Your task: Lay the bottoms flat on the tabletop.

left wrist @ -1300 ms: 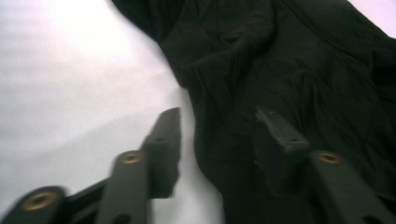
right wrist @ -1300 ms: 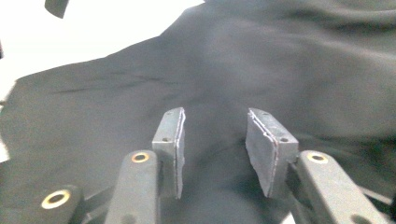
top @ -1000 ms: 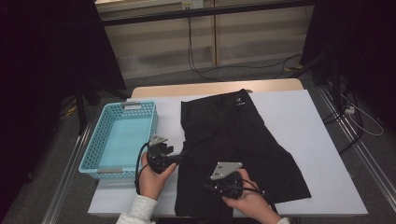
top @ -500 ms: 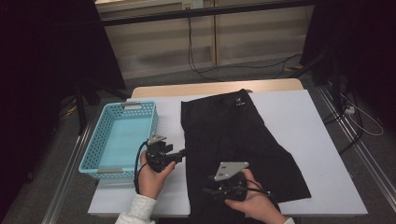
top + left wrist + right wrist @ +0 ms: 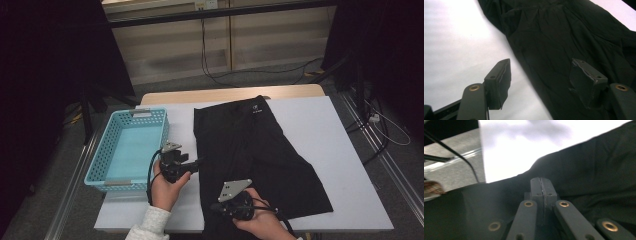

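Observation:
A pair of black shorts (image 5: 250, 145) lies flat on the white table (image 5: 330, 130), waistband at the far end. My left gripper (image 5: 197, 162) is held just left of the shorts' left edge, pointing right. Its jaws stand open in the left gripper view (image 5: 540, 72), one over bare table and one over the black cloth (image 5: 554, 37), with nothing between them. My right gripper (image 5: 214, 206) lies on the shorts' near left corner by the front table edge. Its jaws have just been closing and are pressed together (image 5: 541, 181) over the dark cloth (image 5: 586, 170). I cannot tell if cloth is pinched.
A light blue plastic basket (image 5: 102, 150) stands on the table's left side, close beside my left hand. Cables run across the floor behind the table, and a metal rail runs along its right. Bare white table lies right of the shorts.
My right gripper has shifted a little toward the near table edge along the shorts' hem. The left gripper has stayed where it was, jaws still open.

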### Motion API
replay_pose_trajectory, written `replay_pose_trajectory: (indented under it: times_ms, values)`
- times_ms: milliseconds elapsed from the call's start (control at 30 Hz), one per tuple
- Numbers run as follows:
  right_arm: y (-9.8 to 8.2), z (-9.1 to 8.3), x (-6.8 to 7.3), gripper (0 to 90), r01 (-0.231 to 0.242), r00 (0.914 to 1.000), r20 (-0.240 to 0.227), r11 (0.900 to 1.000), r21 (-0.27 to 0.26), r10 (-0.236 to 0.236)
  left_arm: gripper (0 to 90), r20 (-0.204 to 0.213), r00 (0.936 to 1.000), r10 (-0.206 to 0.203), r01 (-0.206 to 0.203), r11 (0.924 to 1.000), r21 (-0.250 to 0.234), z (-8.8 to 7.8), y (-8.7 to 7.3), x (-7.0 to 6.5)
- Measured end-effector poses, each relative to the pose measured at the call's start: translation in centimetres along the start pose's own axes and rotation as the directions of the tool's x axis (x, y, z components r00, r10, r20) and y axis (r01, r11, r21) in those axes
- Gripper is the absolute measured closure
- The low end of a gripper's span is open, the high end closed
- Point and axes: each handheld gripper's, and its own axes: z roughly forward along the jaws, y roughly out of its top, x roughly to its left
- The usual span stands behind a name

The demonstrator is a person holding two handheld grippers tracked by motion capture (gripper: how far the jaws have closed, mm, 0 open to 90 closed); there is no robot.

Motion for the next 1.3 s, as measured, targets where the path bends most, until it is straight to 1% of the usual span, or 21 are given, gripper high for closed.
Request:
replay_pose_trajectory:
  times_ms: [33,67,133,233,333,400,533,600,700,800,833,867,933,1000,1067,1133,1167,1200,1233,1267,1300]
  values:
    - [0.0,0.0,0.1,89.8,-0.005,0.9999,-0.011,1.0,-0.007,0.005,33.3,-0.001,1.0,0.003,-0.003,1.0,0.006,0.1,0.0,0.0]
    - [0.1,0.1,0.1,86.8,0.001,1.0,0.001,1.0,-0.01,-0.001,33.2,-0.006,1.0,0.006,-0.006,0.9999,0.014,0.1,-0.1,0.1]
    - [0.1,0.1,0.0,75.3,0.001,1.0,0.009,1.0,-0.02,-0.001,32.1,-0.005,1.0,-0.003,0.003,0.9999,0.012,0.3,-0.4,0.1]
    - [0.2,-0.3,-0.1,55.3,-0.001,0.9976,0.069,1.0,-0.026,0.003,28.7,-0.015,0.9999,-0.002,0.002,0.9997,0.023,0.5,-0.4,0.3]
    - [0.2,-0.8,-0.7,46.8,-0.006,0.9915,0.129,0.999,-0.037,0.011,26.8,-0.012,0.9999,-0.006,0.007,0.9997,0.025,0.3,-0.4,0.4]
    - [0.0,-1.2,-1.2,38.1,-0.035,0.987,0.155,0.998,-0.047,0.042,25.4,-0.017,0.9998,0.006,-0.005,0.9997,0.022,0.2,-0.3,0.4]
    - [-0.2,-3.0,-2.7,33.9,-0.045,0.9745,0.216,0.996,-0.072,0.059,22.7,-0.01,0.9999,0.007,-0.007,0.9996,0.028,0.2,-0.5,0.3]
    - [-0.4,-4.8,-3.7,33.0,-0.072,0.9614,0.257,0.991,-0.11,0.098,22.5,-0.006,0.9999,0.013,-0.013,0.9992,0.037,0.2,-0.7,0.3]
    - [-1.5,-7.1,-5.0,38.4,-0.11,0.9448,0.292,0.984,-0.143,0.148,21.8,-0.002,0.9994,0.033,-0.033,0.9985,0.043,0.1,-0.7,0.3]
    - [-3.5,-8.8,-6.0,40.6,-0.146,0.9181,0.352,0.981,-0.126,0.182,21.2,0.001,0.9995,0.031,-0.031,0.9988,0.038,0.0,-0.7,0.2]
    - [-4.2,-9.2,-6.2,42.1,-0.166,0.9109,0.362,0.979,-0.122,0.199,21.1,-0.003,0.9996,0.028,-0.028,0.9992,0.028,0.0,-0.6,0.1]
    - [-4.8,-9.8,-6.4,43.6,-0.179,0.9073,0.362,0.976,-0.127,0.213,20.9,0.0,0.9996,0.029,-0.029,0.9992,0.028,-0.1,-0.6,0.1]
    - [-5.7,-10.9,-6.7,43.3,-0.196,0.887,0.4,0.972,-0.126,0.231,20.9,0.004,0.9993,0.037,-0.037,0.9989,0.029,-0.1,-0.5,0.1]
    - [-6.6,-11.8,-6.7,43.6,-0.215,0.8756,0.415,0.969,-0.123,0.247,20.7,0.007,0.9994,0.034,-0.035,0.9989,0.033,-0.2,-0.5,0.2]
    - [-7.6,-12.0,-6.5,44.4,-0.227,0.8614,0.445,0.969,-0.094,0.245,20.6,0.004,0.9994,0.035,-0.035,0.999,0.029,-0.1,-0.5,0.2]
    - [-8.4,-11.7,-6.3,46.2,-0.246,0.8652,0.434,0.967,-0.07,0.252,20.5,0.003,0.9993,0.038,-0.038,0.9989,0.027,0.0,-0.4,0.2]
    - [-8.6,-11.4,-6.2,47.1,-0.245,0.8671,0.437,0.968,-0.045,0.24,20.5,0.004,0.9993,0.038,-0.038,0.9989,0.028,0.0,-0.4,0.1]
    - [-8.7,-11.2,-6.2,50.8,-0.237,0.8657,0.443,0.97,-0.049,0.234,20.5,0.005,0.9993,0.038,-0.038,0.9989,0.026,0.0,-0.4,0.1]
    - [-8.6,-11.1,-6.1,59.9,-0.241,0.8669,0.437,0.969,-0.052,0.239,20.4,0.005,0.9991,0.043,-0.043,0.9987,0.029,0.0,-0.3,0.1]
    - [-8.6,-11.2,-6.1,74.7,-0.238,0.8753,0.423,0.97,-0.045,0.234,20.4,0.007,0.999,0.043,-0.043,0.9986,0.029,0.1,-0.3,0.0]
    - [-8.6,-11.4,-6.0,87.0,-0.247,0.8779,0.413,0.968,-0.042,0.242,20.4,0.008,0.999,0.044,-0.045,0.9986,0.027,0.1,-0.3,0.0]
